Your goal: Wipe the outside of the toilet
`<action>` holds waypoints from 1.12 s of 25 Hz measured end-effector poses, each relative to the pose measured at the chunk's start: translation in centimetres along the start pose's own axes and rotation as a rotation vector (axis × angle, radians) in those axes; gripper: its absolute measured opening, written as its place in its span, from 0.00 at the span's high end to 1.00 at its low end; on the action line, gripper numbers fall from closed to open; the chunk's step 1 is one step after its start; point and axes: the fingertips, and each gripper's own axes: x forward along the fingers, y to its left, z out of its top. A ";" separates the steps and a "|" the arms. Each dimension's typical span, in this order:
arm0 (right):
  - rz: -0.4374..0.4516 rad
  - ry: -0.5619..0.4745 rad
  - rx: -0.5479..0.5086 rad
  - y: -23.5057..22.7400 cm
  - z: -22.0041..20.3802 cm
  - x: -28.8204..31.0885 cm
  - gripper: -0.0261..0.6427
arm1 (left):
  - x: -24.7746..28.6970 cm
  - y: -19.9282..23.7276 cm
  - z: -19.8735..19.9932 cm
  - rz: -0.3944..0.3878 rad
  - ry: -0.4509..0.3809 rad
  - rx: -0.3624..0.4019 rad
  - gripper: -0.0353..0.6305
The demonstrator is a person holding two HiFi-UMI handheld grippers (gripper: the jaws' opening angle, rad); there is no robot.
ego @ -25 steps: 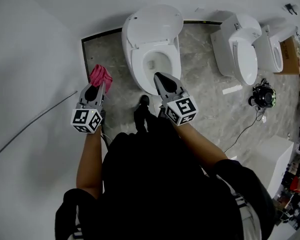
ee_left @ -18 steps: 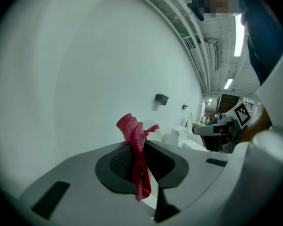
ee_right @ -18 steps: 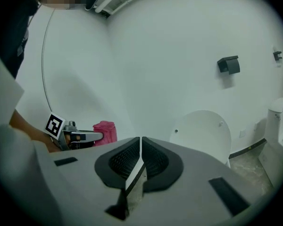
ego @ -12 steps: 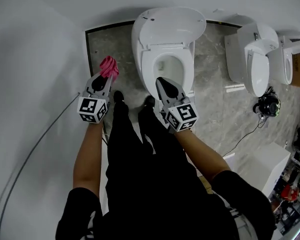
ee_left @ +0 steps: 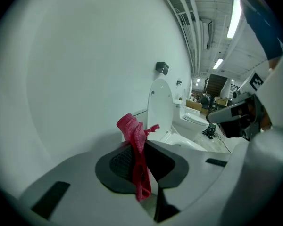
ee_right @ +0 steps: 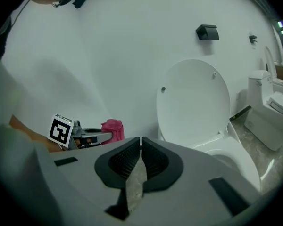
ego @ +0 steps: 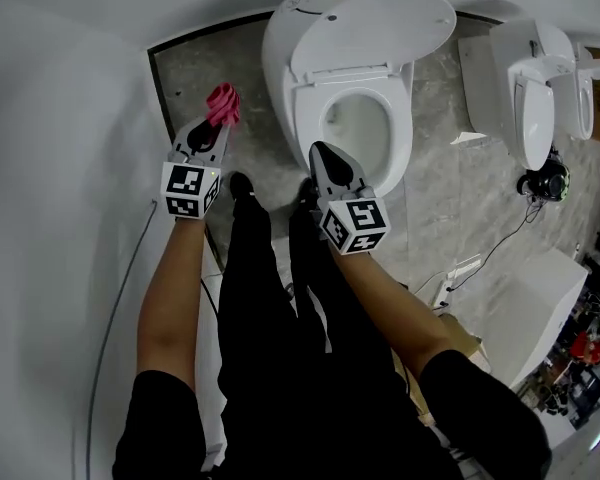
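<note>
A white toilet [ego: 352,78] stands against the wall with its lid [ego: 380,20] raised and the bowl open. My left gripper [ego: 212,126] is shut on a pink cloth [ego: 222,102], held left of the bowl above the grey floor. The cloth [ee_left: 136,145] hangs from between the jaws in the left gripper view, with the lid [ee_left: 159,108] beyond it. My right gripper [ego: 325,158] is shut with nothing in it, hovering at the bowl's front rim. The right gripper view shows the lid [ee_right: 193,102], the left gripper [ee_right: 92,134] and the cloth [ee_right: 112,129].
Two more white toilets [ego: 525,88] stand to the right. A black device with a cable [ego: 546,182] lies on the marble floor [ego: 440,208]. The white wall [ego: 60,118] is close on the left. The person's black-trousered legs and shoes [ego: 242,186] stand before the bowl.
The person has stepped closer to the toilet. Both grippers moved forward, the left one carrying the cloth up along the bowl's left side.
</note>
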 end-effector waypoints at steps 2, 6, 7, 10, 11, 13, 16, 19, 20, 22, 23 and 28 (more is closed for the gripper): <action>-0.023 0.013 0.025 -0.1 -1.5 1.9 0.90 | 1.8 1.1 -1.0 -0.016 0.013 0.019 0.85; -0.072 0.042 0.057 -0.4 -4.4 5.2 0.90 | 5.5 2.7 -2.9 -0.049 0.047 0.066 0.85; -0.086 0.048 0.067 -0.5 -5.1 5.9 0.90 | 6.5 3.0 -3.4 -0.058 0.054 0.078 0.85; -0.115 0.067 0.105 -1.0 -7.3 8.0 0.90 | 9.5 3.8 -4.5 -0.091 0.071 0.120 0.85; -0.124 0.075 0.117 -1.2 -8.1 8.6 0.90 | 10.5 4.0 -4.9 -0.101 0.078 0.136 0.85; -0.141 0.094 0.141 -1.8 -9.7 9.5 0.90 | 12.4 4.3 -5.8 -0.119 0.102 0.163 0.85; -0.154 0.117 0.167 -1.9 -11.6 10.2 0.90 | 14.7 4.5 -7.0 -0.143 0.142 0.201 0.85; -0.159 0.128 0.181 -2.1 -12.9 10.6 0.90 | 17.0 4.7 -7.5 -0.150 0.161 0.229 0.85; -0.160 0.131 0.186 -2.2 -13.2 10.6 0.90 | 17.7 4.9 -7.6 -0.147 0.166 0.235 0.85; -0.160 0.135 0.191 -2.4 -13.7 10.6 0.90 | 19.2 5.3 -7.8 -0.138 0.177 0.249 0.85; -0.160 0.136 0.191 -2.5 -13.8 10.7 0.90 | 19.9 5.6 -7.9 -0.134 0.184 0.259 0.85; -0.183 0.146 0.209 -4.0 -15.2 11.4 0.90 | 23.1 6.4 -8.5 -0.136 0.237 0.356 0.85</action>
